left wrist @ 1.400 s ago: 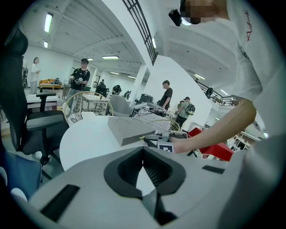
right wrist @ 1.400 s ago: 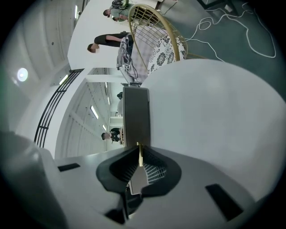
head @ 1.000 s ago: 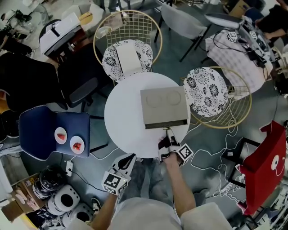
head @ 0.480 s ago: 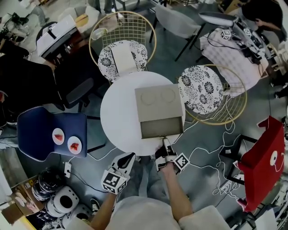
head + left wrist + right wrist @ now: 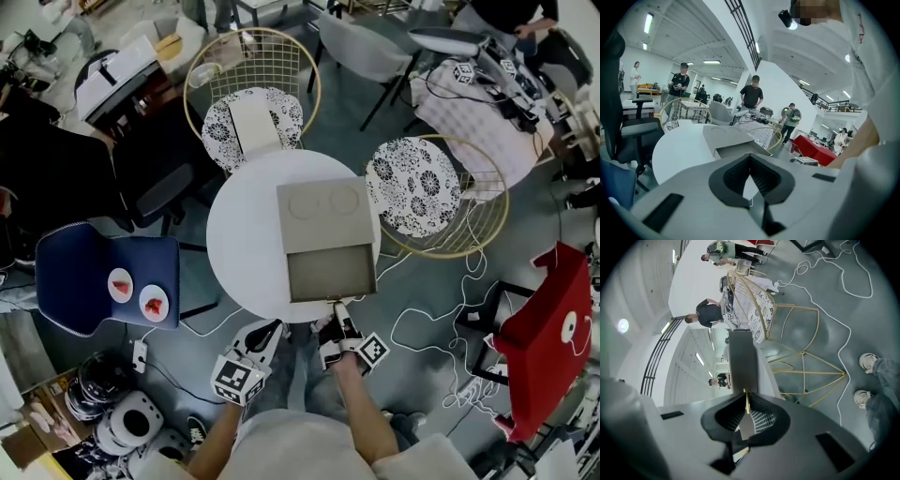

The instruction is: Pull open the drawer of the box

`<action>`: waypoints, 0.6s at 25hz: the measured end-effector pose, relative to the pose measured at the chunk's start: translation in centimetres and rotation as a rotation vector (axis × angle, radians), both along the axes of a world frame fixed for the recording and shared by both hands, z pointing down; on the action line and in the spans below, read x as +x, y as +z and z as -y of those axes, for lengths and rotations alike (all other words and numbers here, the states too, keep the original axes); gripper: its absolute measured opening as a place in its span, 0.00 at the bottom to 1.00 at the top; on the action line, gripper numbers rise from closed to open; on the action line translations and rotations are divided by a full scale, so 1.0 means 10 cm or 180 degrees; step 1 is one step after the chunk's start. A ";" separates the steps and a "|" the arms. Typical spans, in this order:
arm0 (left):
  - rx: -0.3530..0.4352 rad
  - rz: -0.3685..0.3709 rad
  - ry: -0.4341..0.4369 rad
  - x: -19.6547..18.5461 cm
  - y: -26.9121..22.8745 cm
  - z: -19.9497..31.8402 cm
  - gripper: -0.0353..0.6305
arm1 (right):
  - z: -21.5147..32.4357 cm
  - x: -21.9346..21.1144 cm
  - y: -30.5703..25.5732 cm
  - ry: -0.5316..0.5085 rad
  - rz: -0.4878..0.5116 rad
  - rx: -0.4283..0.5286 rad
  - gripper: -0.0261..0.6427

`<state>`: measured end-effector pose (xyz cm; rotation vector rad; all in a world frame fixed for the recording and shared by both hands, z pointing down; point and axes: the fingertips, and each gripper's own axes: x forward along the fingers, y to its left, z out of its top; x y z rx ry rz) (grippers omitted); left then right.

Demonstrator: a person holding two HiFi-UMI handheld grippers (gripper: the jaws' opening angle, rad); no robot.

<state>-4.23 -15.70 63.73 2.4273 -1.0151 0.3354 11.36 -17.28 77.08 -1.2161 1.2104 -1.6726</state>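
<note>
A flat grey box [image 5: 323, 214] lies on the round white table [image 5: 246, 253], and its drawer [image 5: 330, 272] stands pulled out towards me, past the table's near edge. My right gripper [image 5: 337, 309] is at the drawer's front, shut on the thin brass handle [image 5: 747, 400] that shows edge-on between its pads. The drawer front [image 5: 742, 364] runs away from the jaws in the right gripper view. My left gripper [image 5: 266, 332] hangs below the table's near edge, left of the drawer, shut and holding nothing. In the left gripper view, the box [image 5: 725, 137] lies ahead of those jaws [image 5: 750, 161].
Two gold wire chairs with patterned cushions [image 5: 253, 122] [image 5: 417, 187] stand behind and to the right of the table. A blue chair [image 5: 108, 281] with two plates is at the left. White cables [image 5: 441, 328] trail on the floor, beside a red object [image 5: 548, 337].
The drawer has slid well out of the box towards me, drawn by my right gripper, which moved back with the handle. The left gripper has stayed where it was.
</note>
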 end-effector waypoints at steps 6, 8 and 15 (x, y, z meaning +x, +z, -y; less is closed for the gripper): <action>0.0006 0.0008 -0.0006 0.01 -0.02 -0.06 0.07 | -0.13 0.05 0.03 0.0021 0.0006 -0.0029 0.09; 0.0009 0.0010 -0.0007 0.01 -0.02 -0.07 0.07 | -0.15 0.07 0.05 0.0022 0.0004 -0.0044 0.09; 0.0012 0.0012 -0.0014 0.03 -0.04 -0.10 0.07 | -0.21 0.08 0.09 0.0016 0.0045 -0.0104 0.09</action>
